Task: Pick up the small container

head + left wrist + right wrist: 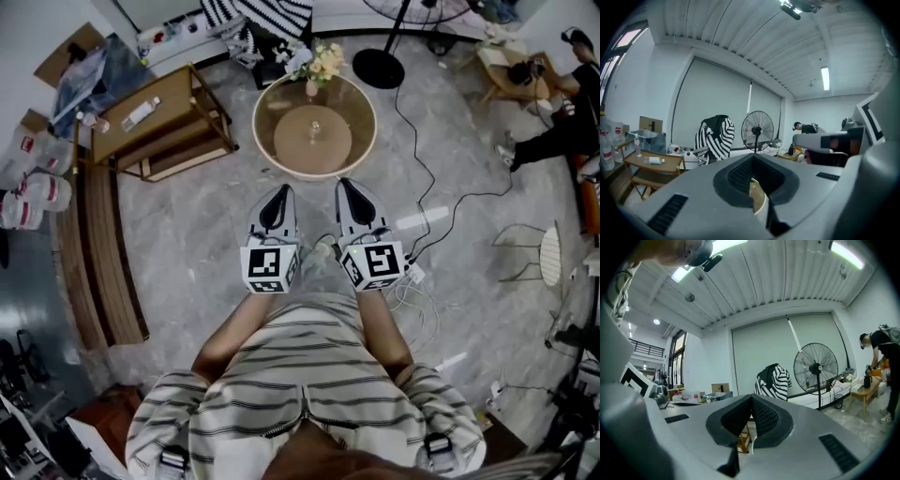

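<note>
Head view first. Left gripper (279, 199) and right gripper (351, 192) side by side, low in front of a striped shirt (300, 375), noses aimed at the round glass table (262, 155). Near the table's centre, a tiny pale object, most likely the small container (315, 125). Too small to give a long axis; apparently upright. Flower vase (314, 70) at the far rim, well beyond it. Container straight ahead, between the two noses' lines and well apart from both. Neither hand clearly nearer.

Over to the left gripper view. Left gripper (751, 158) with jaws clenched, pads meeting at the tip, nothing pinched. Below the tip, a sliver of pale table rim through the slit. No container to be seen here, presumably hidden under the gripper's body. Standing fan (757, 131) and striped garment (715, 138) across the room.

Right gripper view now. Same story: right gripper (751, 401) pressed shut and empty, no container in sight.

Likely needed next: a forward reach, a dip toward the table's centre, and one pair of jaws released first.
</note>
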Demonstrator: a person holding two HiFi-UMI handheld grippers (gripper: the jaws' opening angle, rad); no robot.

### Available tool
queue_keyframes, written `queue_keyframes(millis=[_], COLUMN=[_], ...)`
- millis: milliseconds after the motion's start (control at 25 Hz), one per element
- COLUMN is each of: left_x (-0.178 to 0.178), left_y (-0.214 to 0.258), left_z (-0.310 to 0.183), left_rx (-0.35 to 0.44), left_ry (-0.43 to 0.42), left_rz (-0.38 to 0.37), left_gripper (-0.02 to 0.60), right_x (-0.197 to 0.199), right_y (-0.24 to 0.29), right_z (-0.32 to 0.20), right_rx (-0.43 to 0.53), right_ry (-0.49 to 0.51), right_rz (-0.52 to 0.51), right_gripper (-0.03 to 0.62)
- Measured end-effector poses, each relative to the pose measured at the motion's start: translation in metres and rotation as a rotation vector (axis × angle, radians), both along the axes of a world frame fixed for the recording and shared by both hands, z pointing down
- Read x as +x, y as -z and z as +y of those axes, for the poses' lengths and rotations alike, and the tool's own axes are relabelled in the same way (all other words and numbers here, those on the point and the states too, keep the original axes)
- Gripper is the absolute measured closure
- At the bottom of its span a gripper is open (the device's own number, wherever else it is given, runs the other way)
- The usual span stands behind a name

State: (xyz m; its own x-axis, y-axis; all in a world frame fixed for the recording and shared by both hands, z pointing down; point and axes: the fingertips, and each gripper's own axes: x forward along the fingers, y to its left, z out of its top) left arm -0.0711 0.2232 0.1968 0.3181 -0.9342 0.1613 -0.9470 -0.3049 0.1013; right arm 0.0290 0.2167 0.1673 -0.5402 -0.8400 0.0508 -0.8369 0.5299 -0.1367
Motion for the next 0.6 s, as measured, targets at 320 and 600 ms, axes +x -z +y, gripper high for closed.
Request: queue_keyframes(millis=[320, 600], left_x=[0.023, 0.021], left_y=[-0.024, -0.063], left_z=[-0.110, -0.163], left_rx=[-0.050, -0.096], left_ry=[-0.007, -0.021], left_rz=[-0.038, -0.074], left_gripper=[0.583, 0.583], right_x=[0.018, 0.014], right_y=[-0.029, -0.087], right_z=[-0.113, -0.158], right_rx=[-0.071, -0.168], right_ry=[0.014, 0.016], right_rz=[0.006, 0.016], right_gripper=[0.594, 0.594])
